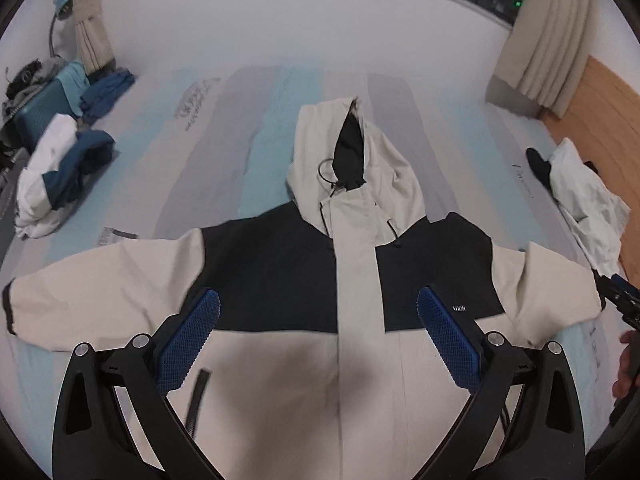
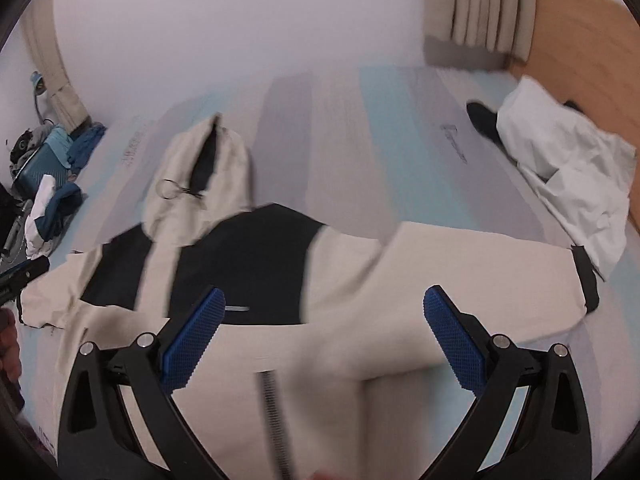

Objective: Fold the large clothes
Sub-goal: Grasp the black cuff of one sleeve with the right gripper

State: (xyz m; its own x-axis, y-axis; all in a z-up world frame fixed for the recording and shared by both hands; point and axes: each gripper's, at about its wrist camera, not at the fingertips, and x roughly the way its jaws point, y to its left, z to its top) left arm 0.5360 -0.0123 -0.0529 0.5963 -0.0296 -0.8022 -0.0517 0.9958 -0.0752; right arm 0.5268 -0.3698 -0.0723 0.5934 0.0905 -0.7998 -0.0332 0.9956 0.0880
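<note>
A cream and black hooded jacket [image 1: 352, 268] lies face up and spread flat on the striped bed [image 1: 224, 152], hood pointing away, both sleeves stretched out sideways. My left gripper [image 1: 318, 308] is open and empty, hovering over the jacket's chest and lower front. My right gripper [image 2: 324, 304] is open and empty, hovering over the jacket [image 2: 348, 280] near its right side and sleeve. The right sleeve's black cuff [image 2: 588, 280] lies toward the bed's right edge. The other gripper's tip shows at each view's side edge.
A white and blue pile of clothes [image 1: 60, 176] lies at the bed's left side, with a teal suitcase [image 1: 40, 112] behind. A white garment [image 1: 588, 200] lies at the right by the wooden headboard [image 1: 600, 112]. Curtains and a wall stand beyond.
</note>
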